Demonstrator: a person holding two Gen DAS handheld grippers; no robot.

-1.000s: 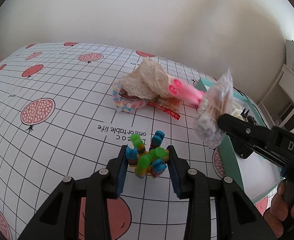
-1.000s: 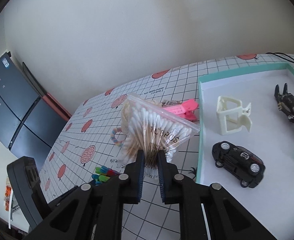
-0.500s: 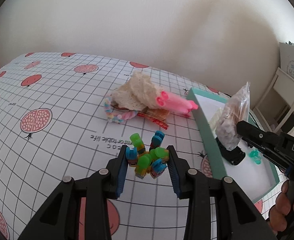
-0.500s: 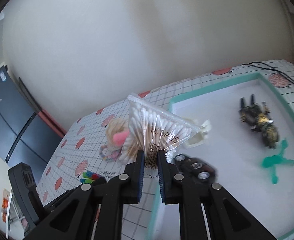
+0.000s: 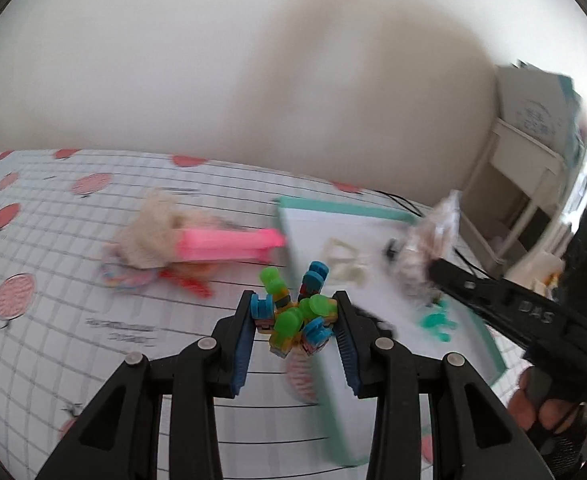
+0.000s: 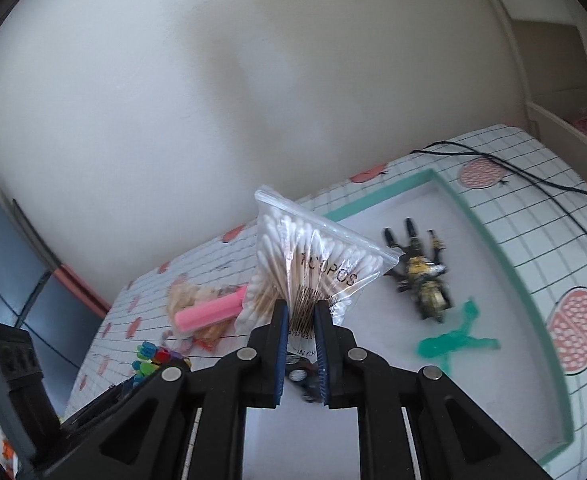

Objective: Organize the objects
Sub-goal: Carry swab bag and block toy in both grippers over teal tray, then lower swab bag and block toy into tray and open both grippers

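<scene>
Your left tongs (image 5: 295, 322) clamped the bundle of coloured pegs (image 5: 293, 312) above the bench (image 5: 53, 320), beside the tray (image 6: 489, 240). Your right tongs (image 6: 299, 312) pinched the cotton-swab bag (image 6: 313, 264) over the tray.

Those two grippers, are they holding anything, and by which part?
Left gripper: colourful toy bundle, by its sides. Right gripper: cotton swab bag, by its bottom end.

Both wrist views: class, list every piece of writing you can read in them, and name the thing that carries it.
"100PCS", middle digits creased: on the clear plastic zip bag of cotton swabs in the right gripper.
"IN CH", cut off: lower on that bag.
"DAS": on the right gripper's black finger, left wrist view.
Black lettering on the white grid-patterned tablecloth: too blurred.
</scene>
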